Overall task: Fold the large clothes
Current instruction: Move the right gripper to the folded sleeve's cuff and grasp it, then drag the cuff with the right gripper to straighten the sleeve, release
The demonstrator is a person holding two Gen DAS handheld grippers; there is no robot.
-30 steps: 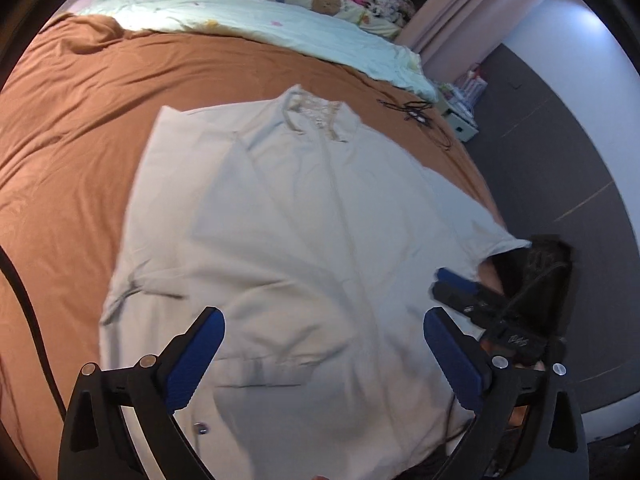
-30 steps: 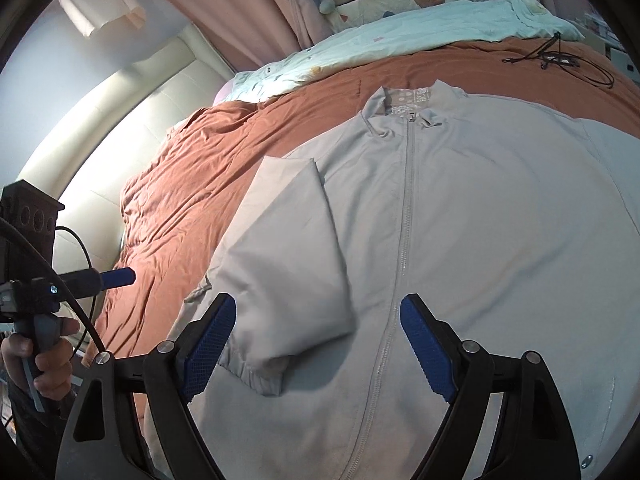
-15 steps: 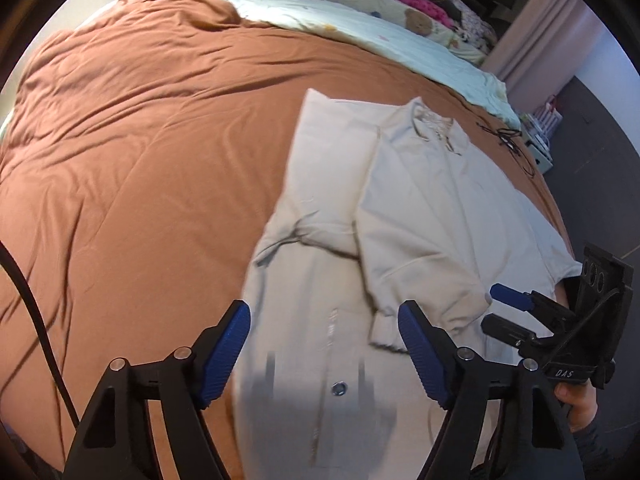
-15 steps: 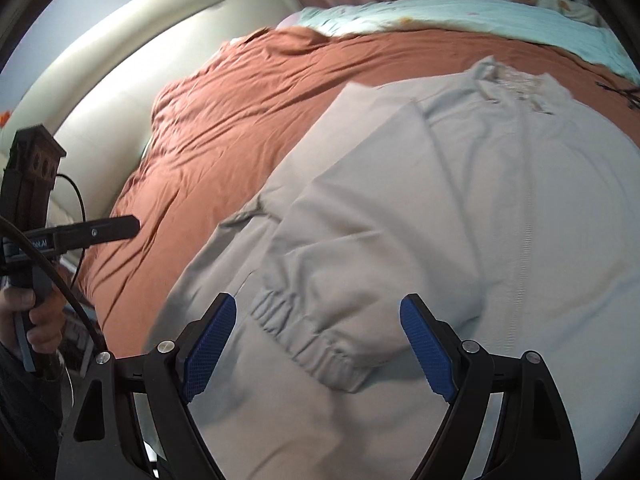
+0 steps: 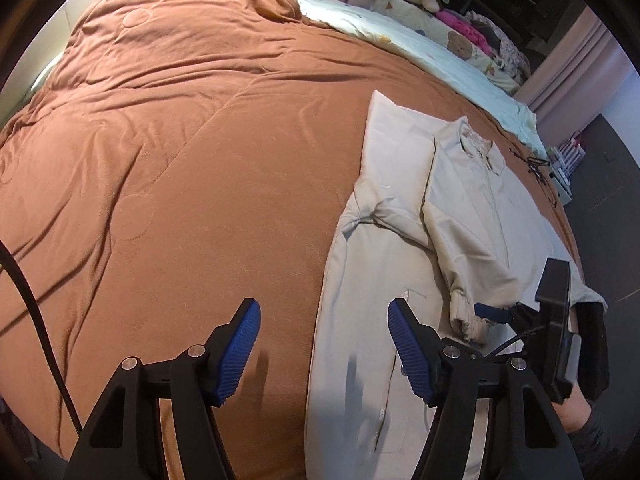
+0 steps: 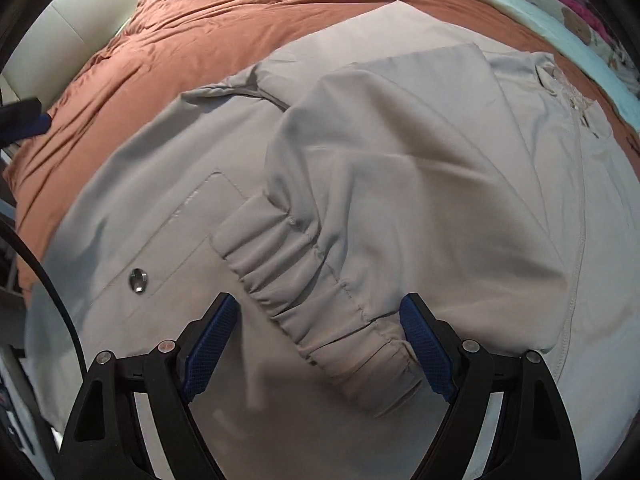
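Note:
A beige zip jacket (image 5: pixel 472 216) lies front up on the brown bedspread (image 5: pixel 180 168), one sleeve folded across its chest. My left gripper (image 5: pixel 324 324) hovers over the jacket's side edge near the hem. Its jaws are closing, with that edge lying under the gap and neither pad touching cloth. In the right wrist view the jacket (image 6: pixel 420 184) fills the frame. My right gripper (image 6: pixel 320 324) hangs low over the sleeve's elastic cuff (image 6: pixel 304 280). Its jaws are closing with the cuff between them, the pads not pressing on it. A snap button (image 6: pixel 138 280) shows on the pocket.
A pale green quilt (image 5: pixel 400 40) and plush toys (image 5: pixel 460 44) lie along the bed's far side, by pink curtains (image 5: pixel 568 68). A black cable (image 5: pixel 536 164) rests past the collar. The padded cream headboard (image 6: pixel 76 32) is at the left. Dark floor (image 5: pixel 608 208) borders the bed on the right.
Both grippers have come down and swung left. The left went from over the jacket's middle to its side edge, jaws narrower. The right dropped close over the sleeve cuff.

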